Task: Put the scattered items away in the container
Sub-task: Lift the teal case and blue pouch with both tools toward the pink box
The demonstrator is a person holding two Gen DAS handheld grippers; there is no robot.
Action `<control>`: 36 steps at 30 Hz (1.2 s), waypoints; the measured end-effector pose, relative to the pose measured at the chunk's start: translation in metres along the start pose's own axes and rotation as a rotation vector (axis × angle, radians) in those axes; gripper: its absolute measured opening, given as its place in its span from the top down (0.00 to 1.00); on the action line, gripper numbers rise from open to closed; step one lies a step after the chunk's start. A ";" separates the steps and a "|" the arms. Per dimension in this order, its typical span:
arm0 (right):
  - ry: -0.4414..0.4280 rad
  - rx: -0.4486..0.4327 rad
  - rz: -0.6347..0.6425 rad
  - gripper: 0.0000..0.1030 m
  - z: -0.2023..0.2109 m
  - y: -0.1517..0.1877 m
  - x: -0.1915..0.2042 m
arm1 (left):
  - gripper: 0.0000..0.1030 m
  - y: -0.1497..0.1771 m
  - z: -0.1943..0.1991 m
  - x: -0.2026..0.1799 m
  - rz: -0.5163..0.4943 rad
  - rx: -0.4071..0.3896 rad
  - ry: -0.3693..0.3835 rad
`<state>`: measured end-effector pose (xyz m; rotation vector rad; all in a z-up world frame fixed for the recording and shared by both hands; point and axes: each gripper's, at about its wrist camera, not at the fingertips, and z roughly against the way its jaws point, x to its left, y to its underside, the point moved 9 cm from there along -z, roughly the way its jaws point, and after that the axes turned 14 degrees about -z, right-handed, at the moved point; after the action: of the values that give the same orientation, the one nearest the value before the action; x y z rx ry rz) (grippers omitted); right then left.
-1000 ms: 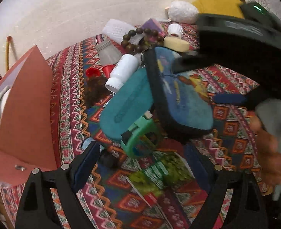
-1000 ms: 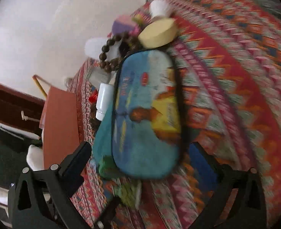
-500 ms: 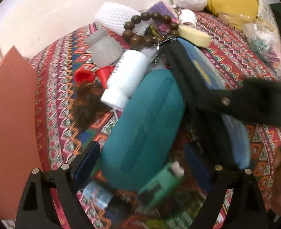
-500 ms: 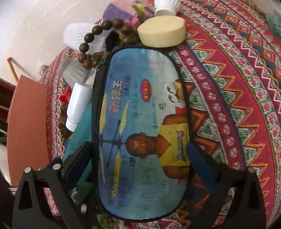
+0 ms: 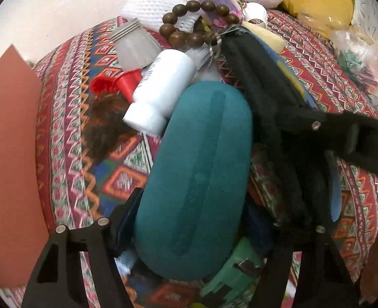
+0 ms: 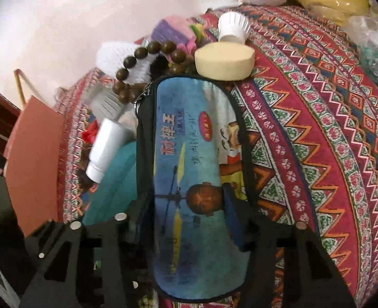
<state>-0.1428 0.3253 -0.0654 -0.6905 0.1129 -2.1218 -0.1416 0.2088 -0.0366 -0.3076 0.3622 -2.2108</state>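
A teal oval case (image 5: 196,174) lies on the patterned cloth between the fingers of my left gripper (image 5: 192,219). Its jaws are closing and both pads touch the case's sides. Right beside the case lies a blue printed pouch (image 6: 189,169) with a black zip edge. My right gripper (image 6: 186,205) has its jaws closing on the pouch, and the pads pinch the fabric inward. In the left wrist view the pouch (image 5: 263,77) shows edge-on, with the right gripper's black frame (image 5: 343,133) over it. A reddish-brown cardboard flap (image 5: 9,154) stands at the left.
A white bottle (image 5: 163,89), red cap (image 5: 117,83), clear cup (image 5: 135,43), wooden bead bracelet (image 5: 189,25) and white foam net (image 5: 150,5) crowd the far side. A pale round block (image 6: 225,61) touches the pouch's far end. A green item (image 5: 237,264) lies under the case.
My left gripper came down and forward over the teal case and narrowed onto it. The right gripper's jaws went from wide open to pinching the pouch.
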 end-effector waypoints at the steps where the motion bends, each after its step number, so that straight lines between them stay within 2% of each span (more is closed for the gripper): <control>1: -0.017 0.001 -0.013 0.58 0.004 0.006 0.002 | 0.31 0.002 0.003 -0.003 0.005 -0.007 -0.001; 5: -0.084 0.005 -0.053 0.61 0.026 0.012 0.009 | 0.35 0.009 0.032 -0.008 0.056 -0.064 0.029; 12: -0.146 -0.076 -0.095 0.62 0.070 0.026 -0.001 | 0.36 0.029 0.095 -0.015 0.057 -0.159 0.037; 21: -0.176 -0.152 -0.050 0.62 0.124 0.060 0.002 | 0.37 0.070 0.157 -0.022 0.068 -0.252 0.046; 24: -0.192 -0.168 -0.016 0.62 0.142 0.073 0.013 | 0.37 0.082 0.189 -0.018 0.077 -0.301 0.038; 30: -0.268 -0.233 0.088 0.62 0.202 0.089 0.069 | 0.38 0.098 0.293 0.008 0.097 -0.470 -0.014; 36: -0.363 -0.323 0.254 0.62 0.264 0.102 0.168 | 0.38 0.115 0.379 0.063 0.132 -0.613 -0.092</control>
<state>-0.0111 0.1769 0.1977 -1.1759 0.3302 -1.7214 0.0314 0.0333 0.2792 -0.6880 0.9802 -1.9035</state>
